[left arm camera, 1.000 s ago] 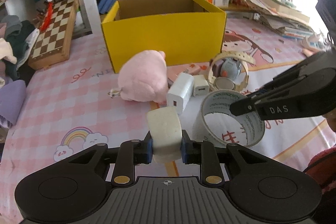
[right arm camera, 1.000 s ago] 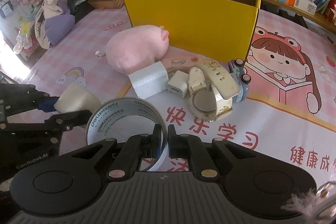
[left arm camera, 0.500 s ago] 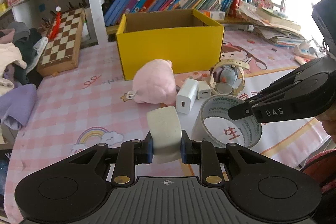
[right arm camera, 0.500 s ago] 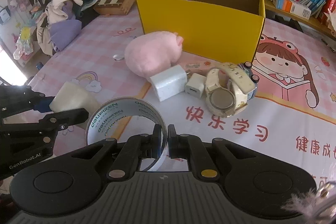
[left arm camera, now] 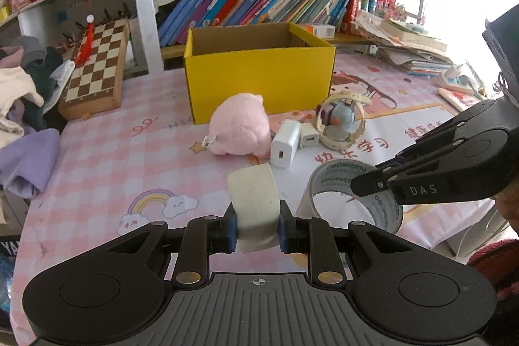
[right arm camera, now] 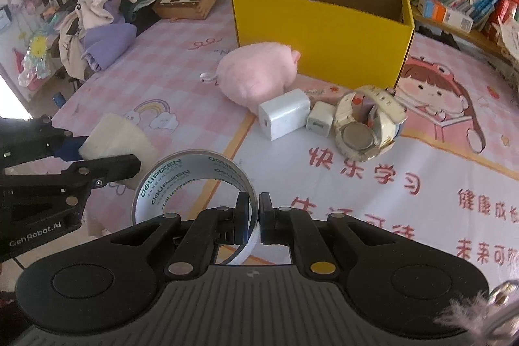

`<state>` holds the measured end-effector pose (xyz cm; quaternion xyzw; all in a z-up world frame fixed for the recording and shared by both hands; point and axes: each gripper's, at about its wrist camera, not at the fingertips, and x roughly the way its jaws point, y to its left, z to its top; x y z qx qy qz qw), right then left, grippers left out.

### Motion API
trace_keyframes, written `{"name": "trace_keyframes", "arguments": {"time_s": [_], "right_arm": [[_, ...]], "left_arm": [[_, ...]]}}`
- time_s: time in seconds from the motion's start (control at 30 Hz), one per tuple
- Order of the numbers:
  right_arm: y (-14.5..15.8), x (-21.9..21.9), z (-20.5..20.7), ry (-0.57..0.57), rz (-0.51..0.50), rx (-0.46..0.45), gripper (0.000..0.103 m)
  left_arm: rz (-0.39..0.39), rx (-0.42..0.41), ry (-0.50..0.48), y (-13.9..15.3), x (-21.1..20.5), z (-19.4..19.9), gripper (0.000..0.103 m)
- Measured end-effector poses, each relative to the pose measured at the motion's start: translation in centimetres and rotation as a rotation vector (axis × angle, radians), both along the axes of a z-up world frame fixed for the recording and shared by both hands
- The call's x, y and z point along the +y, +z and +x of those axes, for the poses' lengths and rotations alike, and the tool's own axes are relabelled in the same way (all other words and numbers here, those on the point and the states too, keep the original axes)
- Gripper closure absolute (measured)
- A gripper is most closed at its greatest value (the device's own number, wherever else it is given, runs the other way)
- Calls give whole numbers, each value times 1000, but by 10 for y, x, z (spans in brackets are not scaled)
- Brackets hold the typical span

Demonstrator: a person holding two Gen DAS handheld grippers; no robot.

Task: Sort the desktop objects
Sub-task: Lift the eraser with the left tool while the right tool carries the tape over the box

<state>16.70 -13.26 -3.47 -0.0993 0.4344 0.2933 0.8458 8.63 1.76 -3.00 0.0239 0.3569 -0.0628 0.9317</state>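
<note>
Both loads have risen off the table and pulled back since the earlier frame, so the box and the pile before it now sit farther off; the left hand-held gripper (left arm camera: 256, 231) is clenched on a pale block (left arm camera: 254, 200), its flat sides suiting the pads; the right hand-held gripper (right arm camera: 254, 218) pinches the wall of a tape roll (right arm camera: 194, 180) edge-on, one finger inside the ring, since the roll is too wide to span; both items hang clear of the table (left arm camera: 97, 158), probably bound for the box (left arm camera: 259, 77), which stands open-topped well beyond them. Between lie a pink plush (left arm camera: 241, 127), two chargers (left arm camera: 285, 143) and a watch (left arm camera: 342, 125), bunched close and touching in places; something bluish inside the watch strap is hard to identify. What the block is made of I cannot tell; the floor of the box is hidden by its front wall, and the person shows only as a sleeve (left arm camera: 493, 258) at the edge.
</note>
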Motion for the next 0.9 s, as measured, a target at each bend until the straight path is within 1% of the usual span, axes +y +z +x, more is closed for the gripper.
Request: {"name": "trace_keyframes", "arguments": {"time_s": [0.13, 0.33, 0.47, 0.67, 0.83, 0.9], "right_arm": [[10, -7, 10, 7, 5, -34, 97], [30, -16, 28, 29, 27, -103, 97], [43, -23, 44, 36, 49, -130, 97], [59, -31, 74, 52, 59, -168, 97], [72, -38, 105, 51, 57, -204, 97], [78, -40, 122, 51, 56, -227, 97]], "left_arm": [[14, -27, -5, 8, -6, 8, 81], [-4, -53, 13, 21, -10, 25, 82], [7, -75, 7, 30, -14, 37, 82], [28, -117, -24, 47, -18, 62, 82], [5, -140, -46, 61, -17, 91, 82], [8, -154, -52, 67, -16, 103, 82]]}}
